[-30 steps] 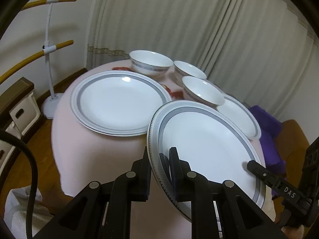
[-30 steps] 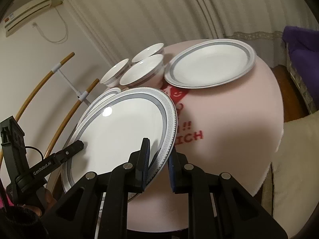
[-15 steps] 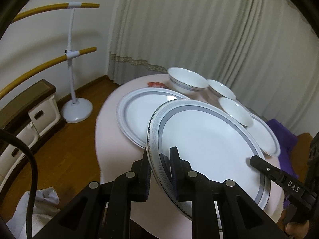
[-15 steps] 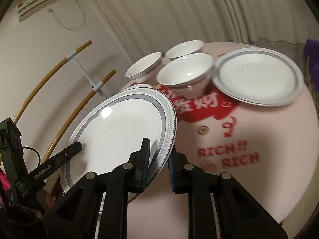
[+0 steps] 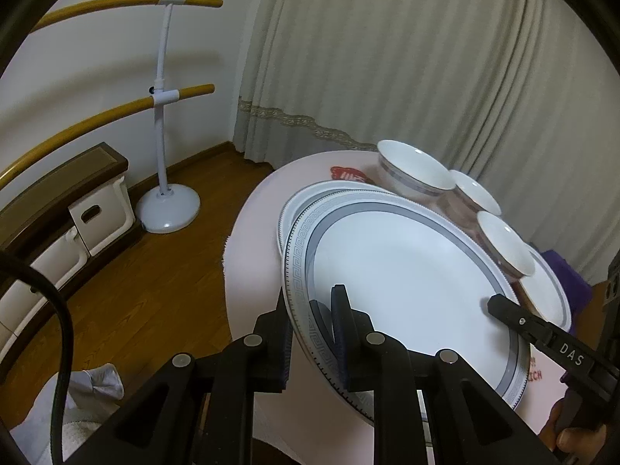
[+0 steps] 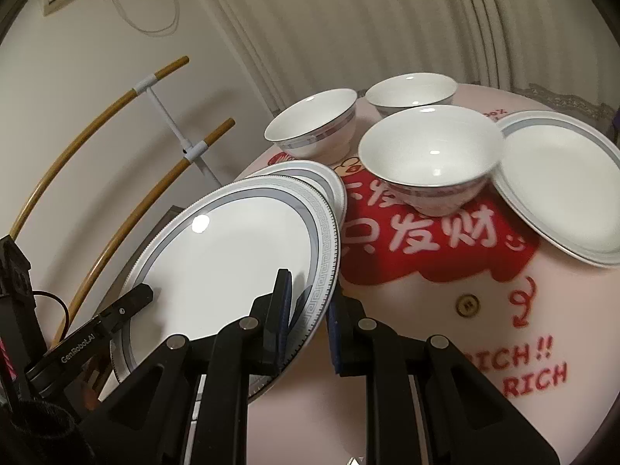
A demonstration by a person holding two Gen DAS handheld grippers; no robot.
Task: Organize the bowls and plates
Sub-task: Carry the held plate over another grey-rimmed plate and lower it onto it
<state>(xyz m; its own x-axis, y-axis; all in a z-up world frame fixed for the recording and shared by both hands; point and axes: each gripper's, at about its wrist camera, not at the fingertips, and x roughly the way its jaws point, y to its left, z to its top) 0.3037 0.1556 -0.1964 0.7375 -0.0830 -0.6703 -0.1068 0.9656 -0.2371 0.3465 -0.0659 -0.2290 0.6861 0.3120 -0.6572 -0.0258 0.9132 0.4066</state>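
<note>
While both grippers clamp opposite rims of the large grey-banded plate (image 5: 407,283), it hangs tilted above a second plate (image 6: 329,182) lying at the counter (image 6: 445,348) edge. The left gripper (image 5: 310,333) and right gripper (image 6: 310,317) each pinch its rim. Three bowls (image 6: 430,155) and another plate (image 6: 562,182) sit across the counter.

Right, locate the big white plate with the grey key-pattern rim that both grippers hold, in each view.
Left wrist: the big white plate with the grey key-pattern rim fills centre-right, clamped at its near rim by the left gripper.
Right wrist: plate sits lower left, right gripper on its rim.
Shared landmark: the three white bowls behind it.
</note>
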